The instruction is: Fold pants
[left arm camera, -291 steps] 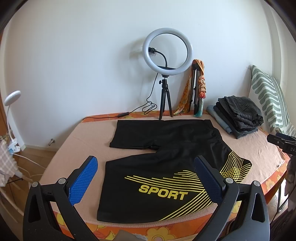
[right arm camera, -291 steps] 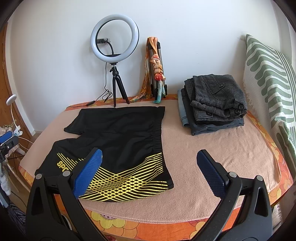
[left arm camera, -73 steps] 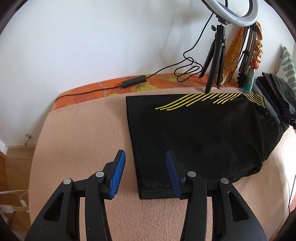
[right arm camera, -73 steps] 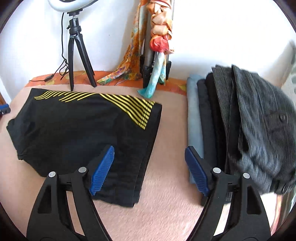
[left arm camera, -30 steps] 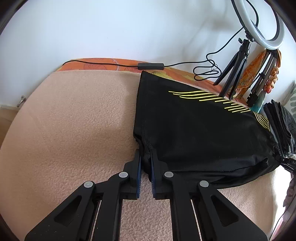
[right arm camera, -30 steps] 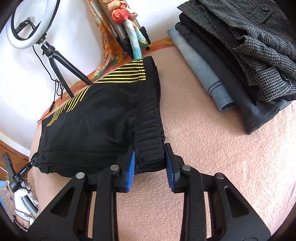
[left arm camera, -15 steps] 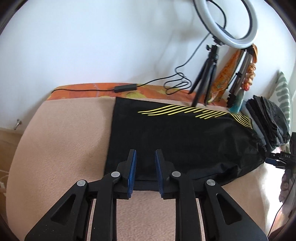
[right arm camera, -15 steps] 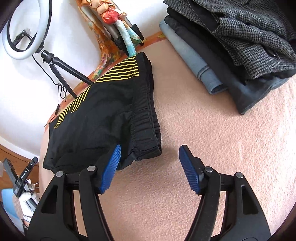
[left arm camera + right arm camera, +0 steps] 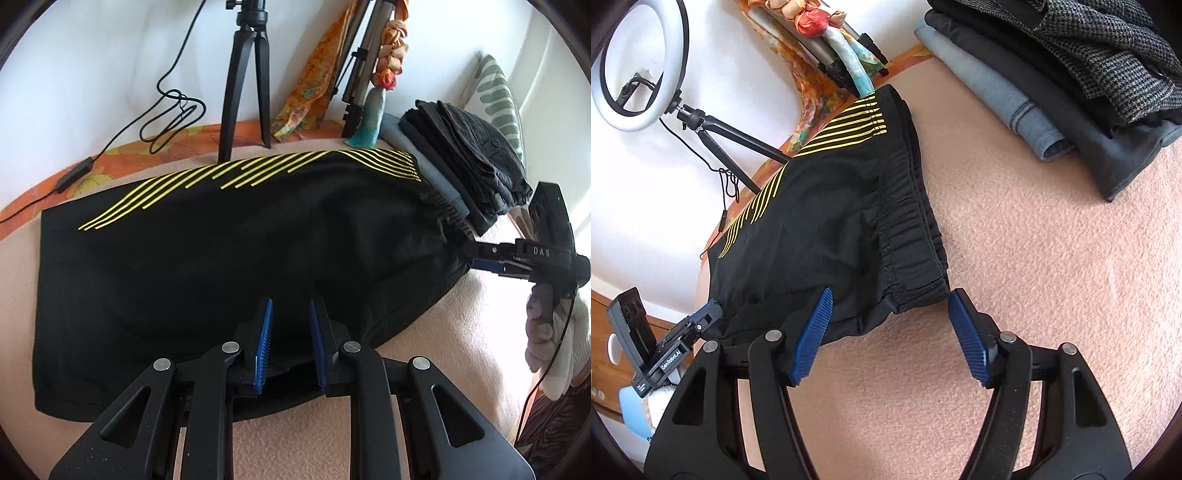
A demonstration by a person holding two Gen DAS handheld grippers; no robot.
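Pants (image 9: 236, 258), black w/ yellow stripes, lay folded lengthwise on the bed (image 9: 1052, 295), stripes along the far edge nr the wall. Left gripper (image 9: 290, 347) sat over the near edge, fingers a narrow gap apart w/ nothing pinched; fabric lay under them. Right gripper (image 9: 890, 332) was at the waistband end, fingers wide, the near waistband corner between the tips but not gripped. Clothes stack (image 9: 1089, 85) lay on the bed just right of the waistband. Tripod (image 9: 243, 85) stood behind the pants by the wall, scarf (image 9: 310, 85) hanging beside it. Pillow (image 9: 498, 103) leaned behind the stack.
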